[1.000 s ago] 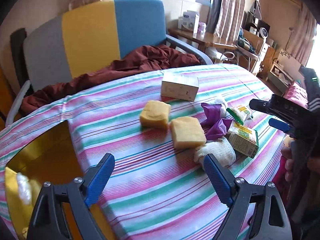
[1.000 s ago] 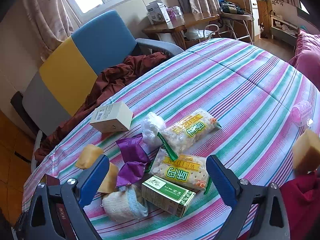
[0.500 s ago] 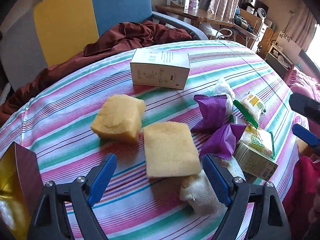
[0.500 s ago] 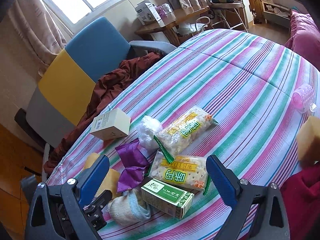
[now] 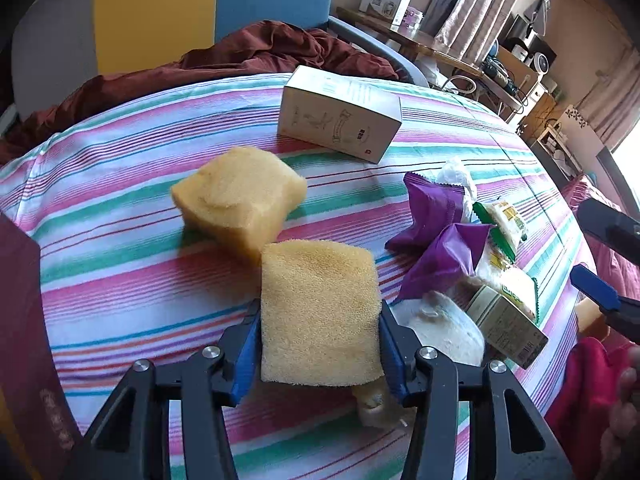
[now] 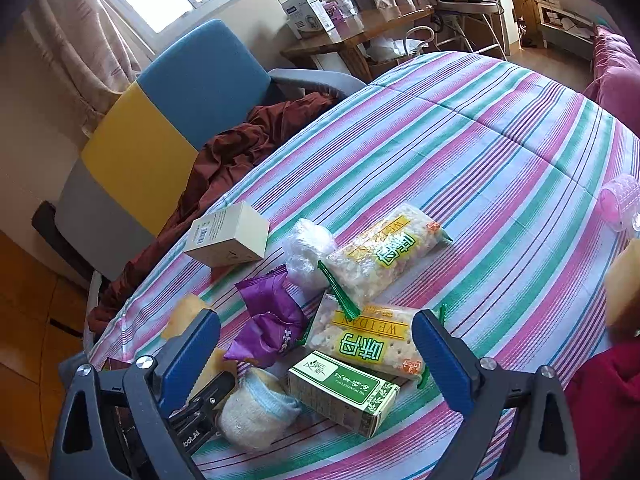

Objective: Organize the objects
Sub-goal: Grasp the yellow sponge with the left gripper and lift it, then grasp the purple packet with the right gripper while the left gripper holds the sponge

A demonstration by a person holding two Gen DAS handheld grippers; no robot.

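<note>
On a striped tablecloth (image 5: 120, 184), the left gripper (image 5: 320, 344) has just been closing and now clamps a flat yellow sponge (image 5: 318, 312). Above nearby snack packets (image 6: 364, 344), the right gripper (image 6: 316, 356) gapes wide, empty.

My left gripper (image 5: 320, 344) and right gripper (image 6: 316, 356): black frames, blue jaws, silver screws; red sleeve (image 6: 600, 408) at right.

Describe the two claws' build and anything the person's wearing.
Both the left claw and right claw have black skeletal plastic frames with triangular cut-outs, silver pivot screws, and long blue pads on the inner finger faces. The left claw's body carries small white lettering, seen from the right wrist view. A red sleeve shows; no cables are visible.
</note>
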